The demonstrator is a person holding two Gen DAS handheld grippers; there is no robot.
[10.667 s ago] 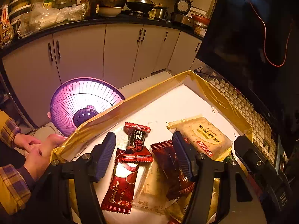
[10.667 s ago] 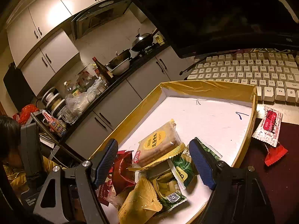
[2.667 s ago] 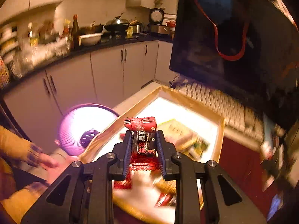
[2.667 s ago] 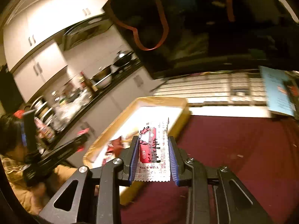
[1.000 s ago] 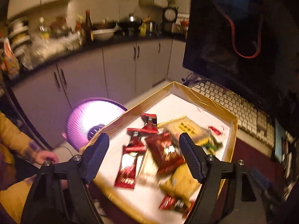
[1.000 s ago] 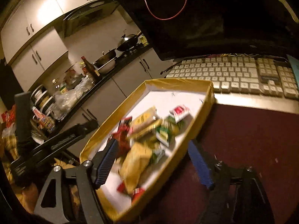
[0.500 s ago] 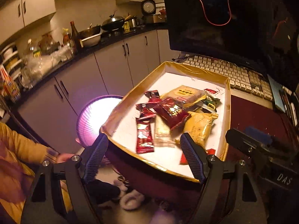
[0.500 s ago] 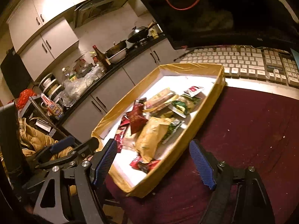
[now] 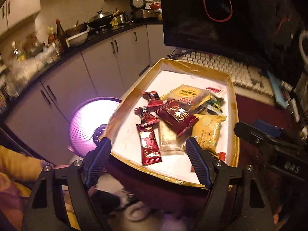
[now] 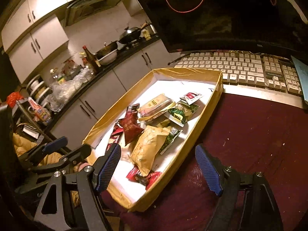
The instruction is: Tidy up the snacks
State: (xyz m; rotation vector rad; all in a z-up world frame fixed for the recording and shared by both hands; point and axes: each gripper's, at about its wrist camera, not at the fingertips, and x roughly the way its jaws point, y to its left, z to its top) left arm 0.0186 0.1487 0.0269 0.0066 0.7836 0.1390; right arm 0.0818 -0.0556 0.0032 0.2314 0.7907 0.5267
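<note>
A shallow box with gold-taped walls and a white floor holds several snack packets: dark red ones, a long red stick pack, yellow bags and green ones. The box also shows in the right wrist view. A small red-and-white packet lies at its far end. My left gripper is open and empty, held back from the box's near edge. My right gripper is open and empty, above the box's near corner.
A keyboard and a dark monitor stand behind the box on a dark red table. A glowing purple heater stands on the floor to the left. Kitchen cabinets line the back. A person's sleeve shows at lower left.
Both grippers have let go of their packets, which now lie in the box. Both have opened and pulled back and up from the box.
</note>
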